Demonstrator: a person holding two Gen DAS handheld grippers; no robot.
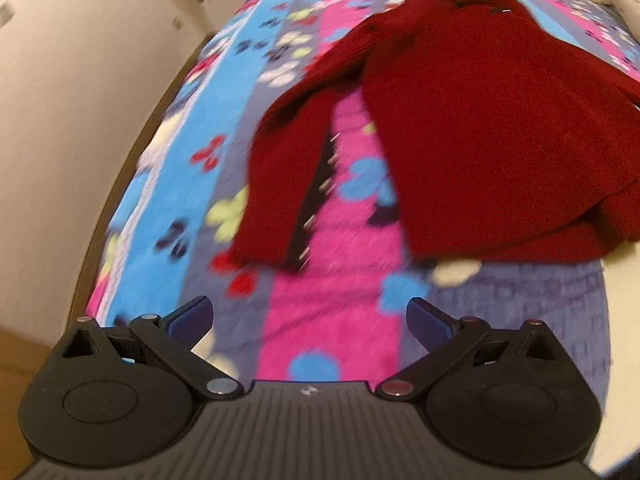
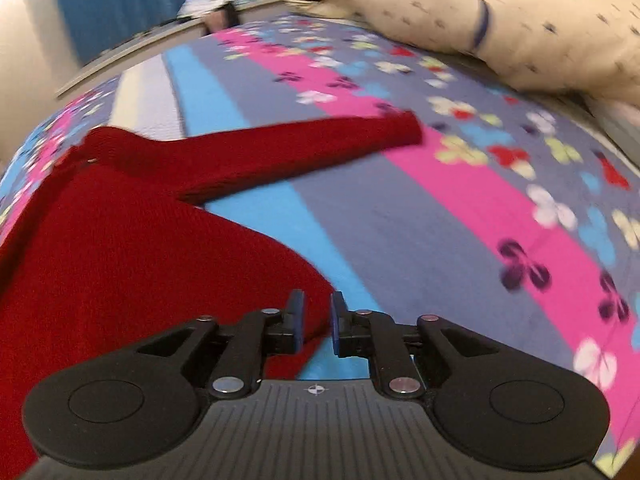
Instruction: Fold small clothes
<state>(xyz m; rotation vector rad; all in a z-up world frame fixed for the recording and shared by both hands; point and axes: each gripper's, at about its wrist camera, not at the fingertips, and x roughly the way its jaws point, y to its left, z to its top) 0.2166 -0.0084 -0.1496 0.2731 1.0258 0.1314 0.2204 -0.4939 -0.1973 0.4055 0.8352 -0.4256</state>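
We saw the red sweater (image 1: pixel 492 120) lying flat on the striped flowered blanket (image 1: pixel 332 292) covering the bed, one sleeve (image 2: pixel 280 152) stretched out to the far right. Our right tool (image 2: pixel 316 318) had its fingers nearly closed around the sweater's near corner, though we could not tell if they gripped it. Our left tool (image 1: pixel 310 312) hung spread wide above the blanket, near the other sleeve (image 1: pixel 280 184). A cream pillow (image 2: pixel 500 16) lay at the far right.

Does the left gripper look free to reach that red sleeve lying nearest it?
Probably yes: the left gripper is open, and only bare blanket lies between it and the sweater sleeve.
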